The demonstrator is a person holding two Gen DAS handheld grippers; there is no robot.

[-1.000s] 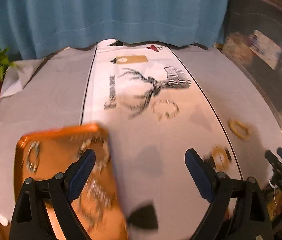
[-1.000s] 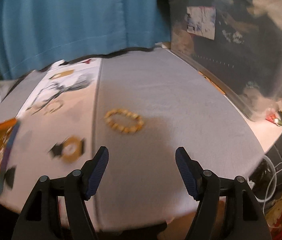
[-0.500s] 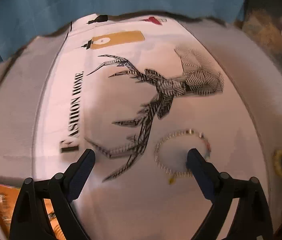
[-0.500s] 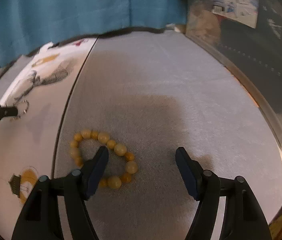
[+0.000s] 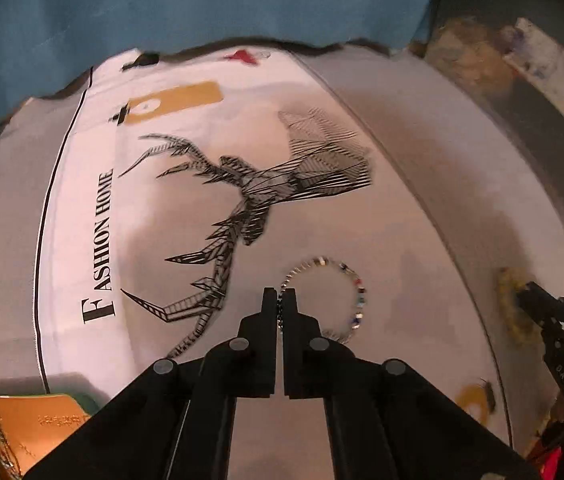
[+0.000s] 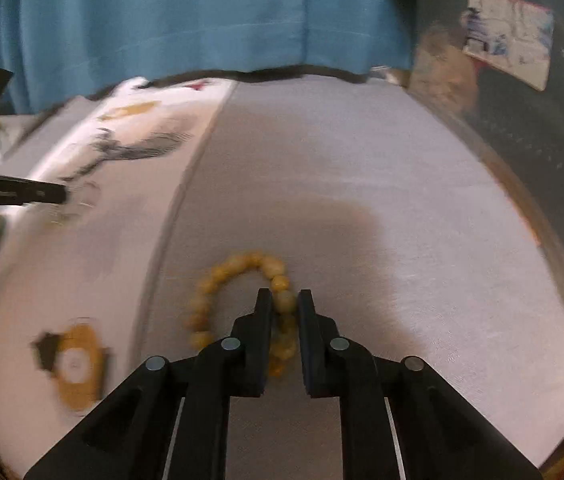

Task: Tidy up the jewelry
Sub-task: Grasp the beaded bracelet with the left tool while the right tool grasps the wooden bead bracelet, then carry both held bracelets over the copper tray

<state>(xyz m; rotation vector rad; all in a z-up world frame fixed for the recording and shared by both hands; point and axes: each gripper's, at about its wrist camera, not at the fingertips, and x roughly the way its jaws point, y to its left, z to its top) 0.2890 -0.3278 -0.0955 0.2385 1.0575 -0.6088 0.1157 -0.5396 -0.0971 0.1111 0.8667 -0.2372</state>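
"FASHION HOME" in black capitals on the white tablecloth (image 5: 81, 200), beside the printed deer (image 5: 249, 200)

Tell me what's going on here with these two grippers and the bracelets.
A person is tidying jewelry with a handheld gripper in each hand. The left gripper is shut on the thin beaded bracelet lying on the printed cloth. The right gripper is shut on the yellow bead bracelet. An orange tray holding other pieces sits nearby.

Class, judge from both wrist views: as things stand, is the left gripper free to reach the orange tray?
Probably yes. The left gripper is shut on the thin beaded bracelet, and the orange tray lies close by at its lower left with only bare tablecloth between.
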